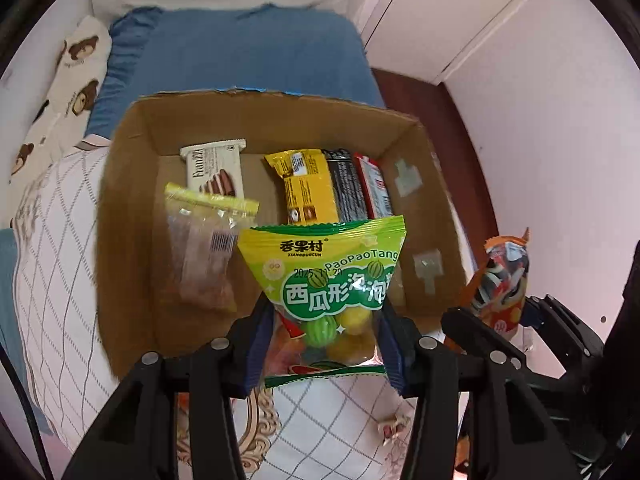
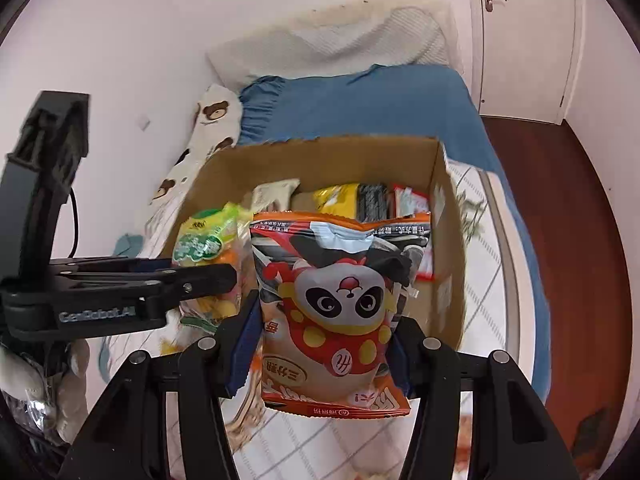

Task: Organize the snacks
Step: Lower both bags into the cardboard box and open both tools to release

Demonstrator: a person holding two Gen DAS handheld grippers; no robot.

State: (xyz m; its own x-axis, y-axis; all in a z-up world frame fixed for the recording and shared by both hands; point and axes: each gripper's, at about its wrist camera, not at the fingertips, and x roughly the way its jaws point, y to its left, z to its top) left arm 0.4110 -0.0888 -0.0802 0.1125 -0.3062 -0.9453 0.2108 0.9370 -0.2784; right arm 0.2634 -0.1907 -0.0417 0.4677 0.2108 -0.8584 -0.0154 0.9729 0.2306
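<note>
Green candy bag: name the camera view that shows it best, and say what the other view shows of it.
The left wrist view: the green candy bag faces the camera, label readable, clamped in the left gripper. In the right wrist view the bag appears only edge-on and blurred, partly hidden behind that gripper.

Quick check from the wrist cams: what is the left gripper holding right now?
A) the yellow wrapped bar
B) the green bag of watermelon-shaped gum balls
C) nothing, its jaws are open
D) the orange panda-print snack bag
B: in the left wrist view the left gripper is clamped on the green bag of watermelon-shaped gum balls, held above the brown cardboard box.
</note>
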